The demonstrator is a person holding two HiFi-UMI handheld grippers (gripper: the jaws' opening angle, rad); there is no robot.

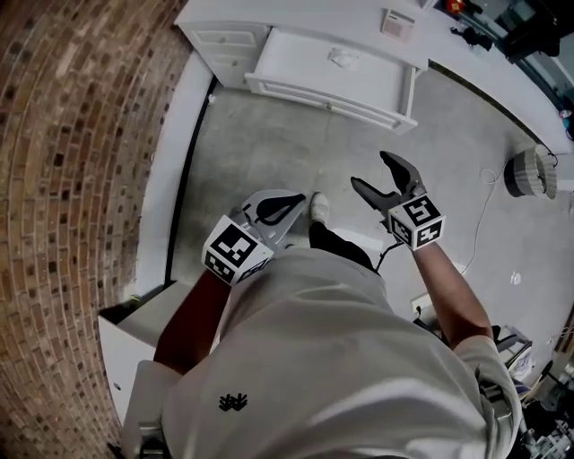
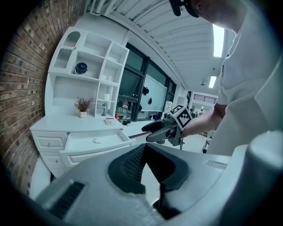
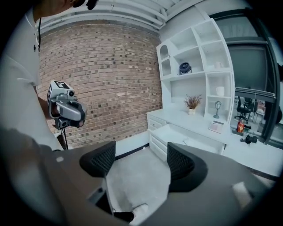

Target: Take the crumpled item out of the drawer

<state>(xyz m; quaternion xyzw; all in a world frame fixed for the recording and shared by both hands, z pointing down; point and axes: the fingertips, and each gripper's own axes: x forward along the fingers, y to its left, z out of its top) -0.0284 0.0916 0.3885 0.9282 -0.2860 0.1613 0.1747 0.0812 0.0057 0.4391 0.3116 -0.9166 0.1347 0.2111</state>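
Note:
A small white crumpled item (image 1: pixel 343 58) lies in the open white drawer (image 1: pixel 332 97) of the cabinet, far ahead of both grippers. It also shows as a crumpled item (image 2: pixel 95 141) in the left gripper view and a pale crumpled item (image 3: pixel 185 141) in the right gripper view. My left gripper (image 1: pixel 296 203) hangs at waist height over the concrete floor, its jaws shut on nothing (image 2: pixel 143 150). To its right, my right gripper (image 1: pixel 369 170) is open and empty (image 3: pixel 139 161), pointing toward the drawer (image 3: pixel 177 132).
A brick wall (image 1: pixel 81 134) runs along the left. Above the drawer, the white countertop (image 1: pixel 359 13) holds a small flat device (image 1: pixel 397 24), with a potted plant (image 2: pixel 82 106) and shelves (image 2: pixel 88 66) above. A round wire object (image 1: pixel 531 172) and a cable lie on the floor at the right.

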